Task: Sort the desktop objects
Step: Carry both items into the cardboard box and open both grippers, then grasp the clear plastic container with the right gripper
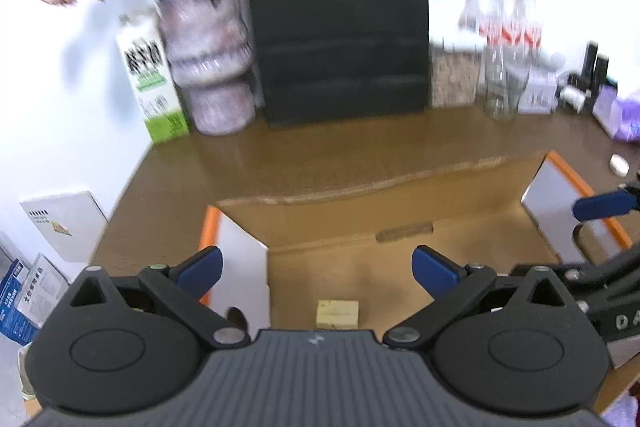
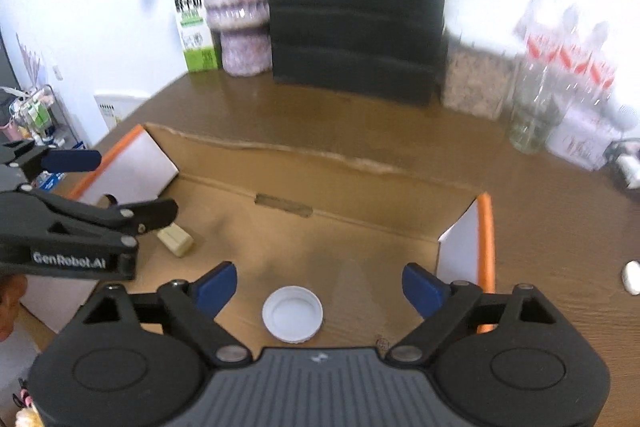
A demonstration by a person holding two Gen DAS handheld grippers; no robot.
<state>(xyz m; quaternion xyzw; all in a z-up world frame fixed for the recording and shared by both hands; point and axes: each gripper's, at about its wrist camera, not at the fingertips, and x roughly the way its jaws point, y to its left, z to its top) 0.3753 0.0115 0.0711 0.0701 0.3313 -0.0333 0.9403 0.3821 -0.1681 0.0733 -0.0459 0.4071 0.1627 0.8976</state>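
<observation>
An open cardboard box (image 1: 360, 187) with orange-edged flaps lies on the brown desk; it also shows in the right wrist view (image 2: 360, 163). A pale yellow block (image 1: 337, 313) lies on the box floor, below my open, empty left gripper (image 1: 318, 269). The block also shows in the right wrist view (image 2: 176, 241), partly under the left gripper's body. A white round lid (image 2: 292, 313) lies in the box, just below my open, empty right gripper (image 2: 320, 285). The right gripper's blue fingertip (image 1: 602, 205) shows at the right edge of the left wrist view.
At the back stand a black paper bag (image 1: 340, 19), a purple vase with flowers (image 1: 212, 67), a milk carton (image 1: 150, 83), a glass (image 1: 502, 83) and bottles (image 2: 568, 55). A small white object (image 2: 632, 277) lies on the desk right of the box.
</observation>
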